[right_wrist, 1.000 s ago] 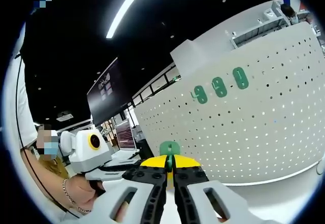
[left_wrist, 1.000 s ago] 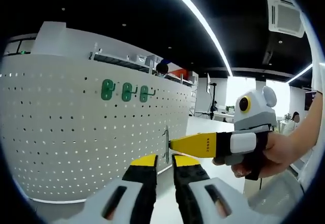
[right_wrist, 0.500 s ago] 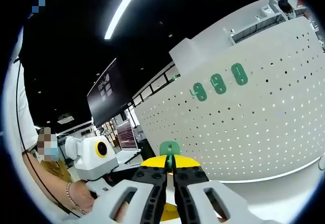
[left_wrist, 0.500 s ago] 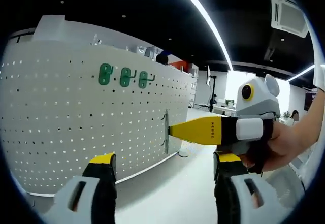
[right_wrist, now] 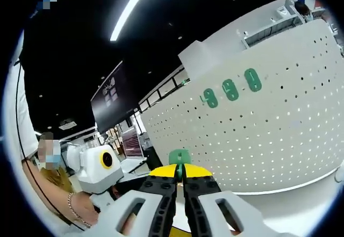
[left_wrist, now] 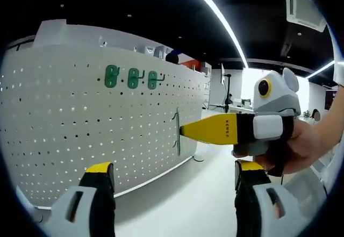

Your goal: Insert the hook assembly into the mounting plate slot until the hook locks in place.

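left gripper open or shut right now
Open: in the left gripper view the left gripper shows its two yellow-tipped jaws far apart, with nothing between them.

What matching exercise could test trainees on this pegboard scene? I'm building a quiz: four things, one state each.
Things:
1. left gripper
2. right gripper
3. green hook
4. three green hooks

States:
A. mounted in a row on the pegboard
B. jaws wide apart, nothing between them
C. pinched between yellow-tipped jaws
D. shut on a hook

Pairs: 1-B, 2-D, 3-C, 4-A
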`<control>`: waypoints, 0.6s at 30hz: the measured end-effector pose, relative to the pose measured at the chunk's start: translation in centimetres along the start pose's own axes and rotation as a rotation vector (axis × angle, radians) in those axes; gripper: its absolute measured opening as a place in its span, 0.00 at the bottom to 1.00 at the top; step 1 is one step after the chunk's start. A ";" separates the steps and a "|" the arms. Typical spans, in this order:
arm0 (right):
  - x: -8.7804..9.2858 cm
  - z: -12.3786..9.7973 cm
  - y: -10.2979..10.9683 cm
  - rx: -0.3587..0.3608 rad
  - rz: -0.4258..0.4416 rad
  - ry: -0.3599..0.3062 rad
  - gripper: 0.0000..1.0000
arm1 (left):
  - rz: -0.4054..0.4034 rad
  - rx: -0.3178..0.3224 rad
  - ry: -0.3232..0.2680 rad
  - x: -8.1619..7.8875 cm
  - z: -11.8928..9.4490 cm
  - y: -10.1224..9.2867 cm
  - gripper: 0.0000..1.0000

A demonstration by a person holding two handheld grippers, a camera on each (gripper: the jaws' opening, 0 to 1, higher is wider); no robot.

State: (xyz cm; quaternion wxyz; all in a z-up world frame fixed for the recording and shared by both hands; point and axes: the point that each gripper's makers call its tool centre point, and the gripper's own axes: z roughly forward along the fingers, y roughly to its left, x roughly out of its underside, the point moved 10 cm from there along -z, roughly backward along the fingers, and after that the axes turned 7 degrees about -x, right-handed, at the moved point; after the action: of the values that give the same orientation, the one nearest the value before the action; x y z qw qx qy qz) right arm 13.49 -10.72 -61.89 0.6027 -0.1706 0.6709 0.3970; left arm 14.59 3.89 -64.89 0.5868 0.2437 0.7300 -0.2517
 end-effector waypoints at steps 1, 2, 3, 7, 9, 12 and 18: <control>-0.1 -0.2 -0.1 0.027 -0.033 0.012 0.00 | 0.000 0.000 0.001 0.0 0.0 0.0 0.95; -0.4 -0.4 -0.2 0.076 -0.106 0.033 0.00 | 0.000 0.000 0.001 0.0 0.0 0.0 0.95; -0.6 -0.5 -0.2 0.091 -0.135 0.040 0.00 | -0.002 0.001 0.002 0.0 0.0 0.0 0.95; -1.2 -0.8 -0.3 0.184 -0.275 0.062 0.00 | -0.001 0.003 0.002 0.0 0.0 -0.1 0.94; -1.2 -0.8 -0.3 0.179 -0.269 0.061 0.00 | -0.003 0.004 0.002 0.0 0.0 -0.2 0.94; -1.2 -0.8 -0.4 0.182 -0.263 0.059 0.00 | 0.000 0.006 0.000 0.0 0.0 -0.2 0.94; -2.0 -0.7 -1.5 0.206 -0.237 0.037 0.00 | -0.006 -0.004 -0.001 0.0 -0.3 0.2 0.92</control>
State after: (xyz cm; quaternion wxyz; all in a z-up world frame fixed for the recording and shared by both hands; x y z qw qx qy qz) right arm 14.55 -12.72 -60.51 0.6471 -0.1930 0.6942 0.2490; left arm 14.52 4.25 -64.86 0.5869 0.2404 0.7310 -0.2519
